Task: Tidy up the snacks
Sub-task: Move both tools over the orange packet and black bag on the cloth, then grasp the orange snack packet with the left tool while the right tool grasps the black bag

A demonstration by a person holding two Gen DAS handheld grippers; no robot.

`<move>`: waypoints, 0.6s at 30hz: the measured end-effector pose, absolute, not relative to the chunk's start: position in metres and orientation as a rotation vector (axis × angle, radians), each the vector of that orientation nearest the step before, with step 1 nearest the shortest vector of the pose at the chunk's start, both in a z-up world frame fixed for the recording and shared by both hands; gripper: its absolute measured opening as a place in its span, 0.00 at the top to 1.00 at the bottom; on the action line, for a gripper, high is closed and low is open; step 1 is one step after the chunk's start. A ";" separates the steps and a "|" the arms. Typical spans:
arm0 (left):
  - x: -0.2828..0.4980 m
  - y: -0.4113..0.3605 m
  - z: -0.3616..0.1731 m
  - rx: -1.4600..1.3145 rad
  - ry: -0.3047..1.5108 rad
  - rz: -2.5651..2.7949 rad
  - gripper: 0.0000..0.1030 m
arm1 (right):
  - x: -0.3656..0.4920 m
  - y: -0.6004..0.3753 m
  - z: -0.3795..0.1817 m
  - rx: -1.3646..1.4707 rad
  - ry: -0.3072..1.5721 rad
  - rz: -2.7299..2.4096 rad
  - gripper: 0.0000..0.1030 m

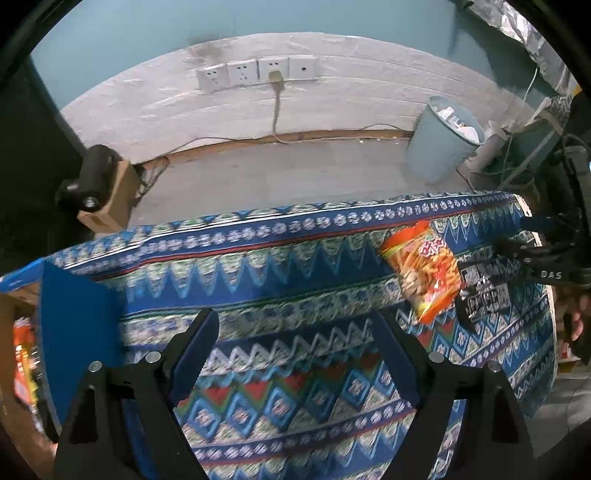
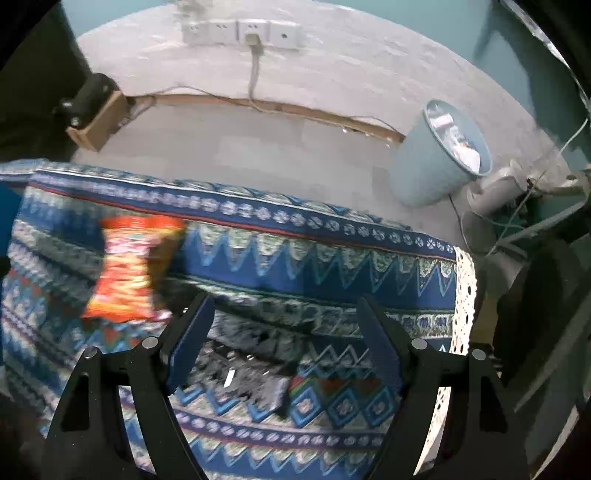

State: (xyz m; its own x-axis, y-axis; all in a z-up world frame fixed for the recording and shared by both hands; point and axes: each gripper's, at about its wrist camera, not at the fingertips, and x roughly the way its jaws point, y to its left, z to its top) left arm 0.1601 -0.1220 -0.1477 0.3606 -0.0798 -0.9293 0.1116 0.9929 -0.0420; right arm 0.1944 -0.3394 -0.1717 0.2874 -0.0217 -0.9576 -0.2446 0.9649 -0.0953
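While both our grippers hang open and empty, the orange snack bag [image 1: 421,269] lies near the tabletop's far right corner, long axis running edge-to-centre; our right gripper [image 2: 284,332], just right of it, looks nearer than our left gripper [image 1: 295,339].

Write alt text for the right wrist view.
Open right gripper hovers over a blue patterned tablecloth, above a blurred black packet. An orange snack bag lies to its left. Beyond the table, a pale blue bin stands on the floor below wall sockets.
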 end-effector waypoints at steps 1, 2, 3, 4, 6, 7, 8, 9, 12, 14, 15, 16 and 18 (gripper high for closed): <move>0.162 -0.125 -0.151 0.037 1.194 -0.123 0.16 | 0.198 -0.342 -0.177 -0.245 1.280 0.144 0.24; 0.165 -0.129 -0.154 0.044 1.191 -0.124 0.16 | 0.200 -0.345 -0.182 -0.251 1.284 0.136 0.24; 0.167 -0.132 -0.158 0.053 1.191 -0.124 0.16 | 0.203 -0.347 -0.187 -0.253 1.290 0.133 0.24; 0.168 -0.134 -0.161 0.056 1.194 -0.124 0.16 | 0.205 -0.349 -0.192 -0.251 1.297 0.134 0.24; 0.171 -0.140 -0.167 0.061 1.210 -0.125 0.16 | 0.207 -0.353 -0.201 -0.258 1.313 0.128 0.24; 0.172 -0.142 -0.169 0.062 1.218 -0.126 0.16 | 0.207 -0.354 -0.206 -0.265 1.326 0.128 0.24; 0.172 -0.143 -0.170 0.059 1.220 -0.127 0.16 | 0.206 -0.355 -0.211 -0.274 1.341 0.128 0.24; 0.172 -0.145 -0.171 0.051 1.223 -0.130 0.16 | 0.205 -0.356 -0.216 -0.289 1.356 0.121 0.24; 0.171 -0.147 -0.173 0.023 1.231 -0.142 0.16 | 0.194 -0.360 -0.222 -0.324 1.380 0.097 0.24; 0.170 -0.150 -0.176 0.005 1.244 -0.151 0.16 | 0.184 -0.365 -0.222 -0.310 1.398 0.088 0.24; 0.169 -0.151 -0.178 -0.002 1.251 -0.158 0.16 | 0.181 -0.368 -0.223 -0.301 1.414 0.082 0.24; 0.168 -0.152 -0.179 -0.008 1.256 -0.164 0.16 | 0.174 -0.371 -0.224 -0.288 1.438 0.068 0.24; 0.166 -0.155 -0.183 -0.013 1.267 -0.172 0.16 | 0.162 -0.379 -0.227 -0.263 1.476 0.053 0.24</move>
